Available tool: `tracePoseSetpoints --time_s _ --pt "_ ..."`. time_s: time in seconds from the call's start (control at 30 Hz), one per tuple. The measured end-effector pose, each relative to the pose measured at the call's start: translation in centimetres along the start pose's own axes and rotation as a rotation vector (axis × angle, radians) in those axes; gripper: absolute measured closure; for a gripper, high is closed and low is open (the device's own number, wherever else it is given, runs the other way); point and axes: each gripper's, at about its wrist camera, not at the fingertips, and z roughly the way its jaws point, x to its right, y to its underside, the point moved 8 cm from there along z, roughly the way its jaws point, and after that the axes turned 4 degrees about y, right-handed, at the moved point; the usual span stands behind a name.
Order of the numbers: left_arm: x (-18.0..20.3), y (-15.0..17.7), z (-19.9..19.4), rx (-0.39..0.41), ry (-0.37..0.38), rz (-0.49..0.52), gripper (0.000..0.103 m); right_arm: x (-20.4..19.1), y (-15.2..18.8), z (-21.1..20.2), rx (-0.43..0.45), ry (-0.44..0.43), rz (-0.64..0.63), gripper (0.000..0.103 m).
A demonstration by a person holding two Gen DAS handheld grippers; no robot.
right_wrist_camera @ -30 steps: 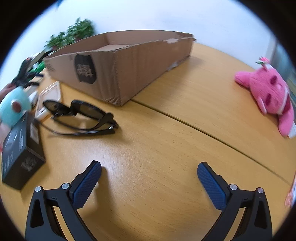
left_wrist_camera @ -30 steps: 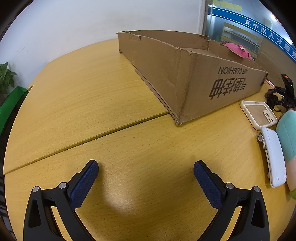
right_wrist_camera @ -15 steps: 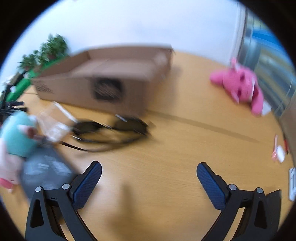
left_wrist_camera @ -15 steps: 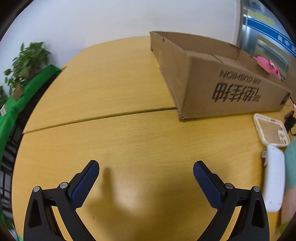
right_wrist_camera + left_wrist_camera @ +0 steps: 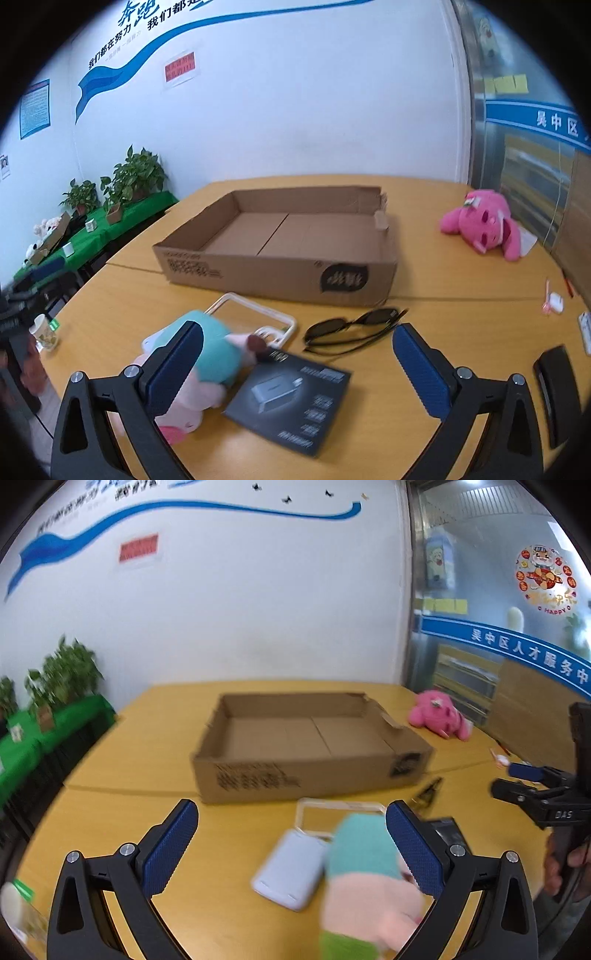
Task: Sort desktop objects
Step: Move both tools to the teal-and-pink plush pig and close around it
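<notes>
An open, empty cardboard box (image 5: pixel 306 738) (image 5: pixel 295 236) lies in the middle of the wooden table (image 5: pixel 443 273). In front of it are a teal-and-pink plush (image 5: pixel 365 871) (image 5: pixel 210 354), a white flat case (image 5: pixel 290 867), a clear phone frame (image 5: pixel 255 314), black sunglasses (image 5: pixel 351 326) and a black carton (image 5: pixel 291 402). A pink plush (image 5: pixel 484 225) (image 5: pixel 439 716) lies far right of the box. My left gripper (image 5: pixel 291 849) hangs open above the white case and the teal plush. My right gripper (image 5: pixel 297 371) is open above the black carton. Neither holds anything.
A paper cup (image 5: pixel 46 332) stands near the table's left edge. A black flat object (image 5: pixel 554 391) and small white items (image 5: pixel 554 301) lie at the right. Potted plants (image 5: pixel 129 181) sit on a green-covered bench by the wall. A hand (image 5: pixel 561 864) holds the right tool.
Both grippers have pulled back and risen from close over the tabletop. The box's inside and the wall now show. Both stayed open and nothing was picked up.
</notes>
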Motion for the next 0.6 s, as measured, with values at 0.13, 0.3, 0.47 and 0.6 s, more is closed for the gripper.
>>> tracePoseSetpoints --time_s 0.13,0.3,0.47,0.6 --pt "2.7 2.7 1.0 -0.069 -0.029 0.02 0.0 -1.9 1.7 -0.4 -0.026 0.059 -0.048 0.001" --pt "4.9 3.9 1.2 -0.098 0.036 0.038 0.0 -3.0 2.2 -0.8 -0.044 0.042 -0.05 0.001" --pt "5.7 4.9 1.1 -0.125 0.094 0.01 0.0 -4.0 2.9 -1.0 -0.071 0.051 -0.055 0.001" --pt "5.7 5.2 1.7 -0.145 0.099 -0.002 0.0 -4.1 3.3 -1.0 -0.091 0.06 -0.046 0.001"
